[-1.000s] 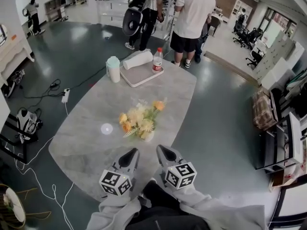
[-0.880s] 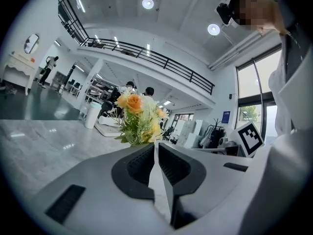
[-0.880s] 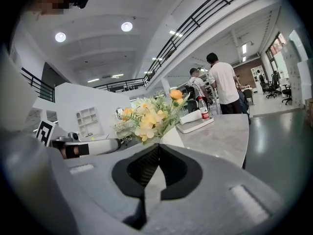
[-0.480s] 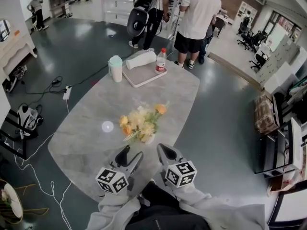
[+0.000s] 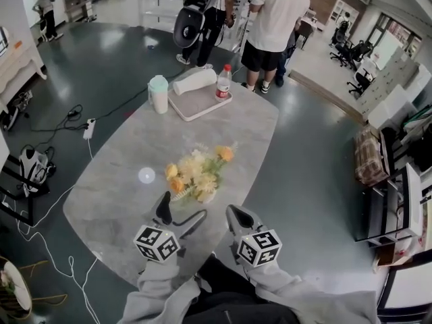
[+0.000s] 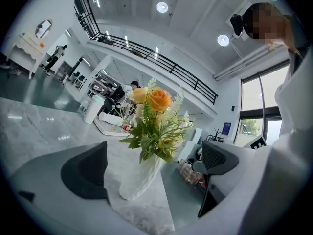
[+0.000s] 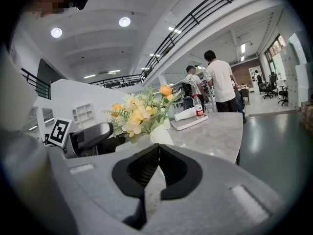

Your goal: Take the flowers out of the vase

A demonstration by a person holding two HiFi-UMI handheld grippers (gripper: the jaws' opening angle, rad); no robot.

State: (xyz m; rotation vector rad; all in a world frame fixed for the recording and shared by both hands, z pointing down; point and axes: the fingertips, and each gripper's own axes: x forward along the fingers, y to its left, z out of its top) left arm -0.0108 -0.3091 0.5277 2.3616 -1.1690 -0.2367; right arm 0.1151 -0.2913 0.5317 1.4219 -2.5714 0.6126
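L hand-held gripper (image 5: 182,210) just opening wide, empty, vase (image 6: 139,177) ahead; R hand-held gripper (image 5: 235,214) closed.

Left gripper (image 5: 183,205) just opened, empty; right gripper (image 5: 233,212) closed.

We note the left gripper (image 5: 182,206) jaws have just been opening wide; the vase (image 6: 139,177) stands ahead in line with their gap, pads clear of it. Its flowers (image 6: 155,114) overhang above. Bare table (image 5: 115,194) lies left of the jaws; the right gripper (image 5: 234,213), tips together, crowds their right.
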